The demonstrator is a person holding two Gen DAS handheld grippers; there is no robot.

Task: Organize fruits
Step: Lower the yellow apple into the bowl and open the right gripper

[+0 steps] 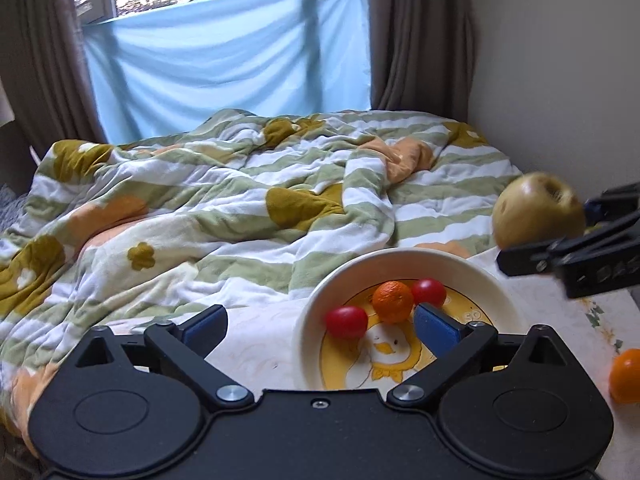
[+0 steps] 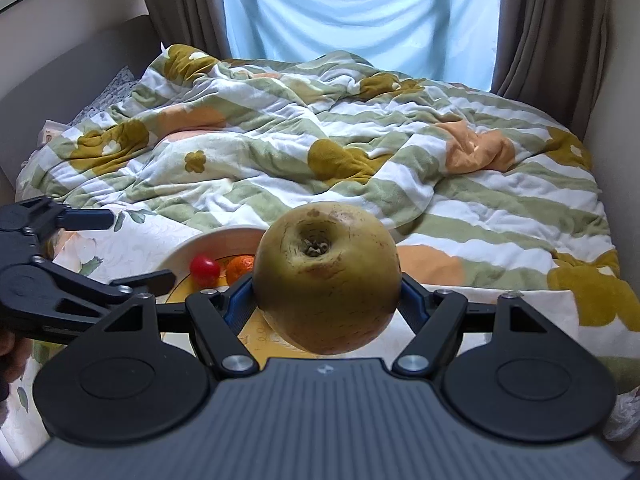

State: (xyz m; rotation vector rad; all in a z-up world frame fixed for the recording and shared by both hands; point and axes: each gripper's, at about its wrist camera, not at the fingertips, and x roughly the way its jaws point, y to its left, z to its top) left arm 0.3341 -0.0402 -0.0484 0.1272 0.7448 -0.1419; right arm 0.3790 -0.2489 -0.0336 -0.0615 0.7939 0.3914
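My right gripper (image 2: pixel 326 300) is shut on a large yellow-green apple (image 2: pixel 326 280) and holds it in the air above the right rim of a white bowl (image 2: pixel 200 242). In the left wrist view the apple (image 1: pixel 538 210) hangs at the right edge, above the bowl's (image 1: pixel 400 258) far rim. The bowl holds a small orange (image 1: pixel 393 301) and two cherry tomatoes (image 1: pixel 346 321). My left gripper (image 1: pixel 318 322) is open and empty, low in front of the bowl's near left side. Another orange (image 1: pixel 626 376) lies on the table right of the bowl.
The bowl stands on a white floral tablecloth (image 1: pixel 256 340). Behind it is a bed with a rumpled green-striped flowered blanket (image 1: pixel 224 200). A blue cloth hangs over the window (image 1: pixel 228 60) between brown curtains, and a wall is at the right.
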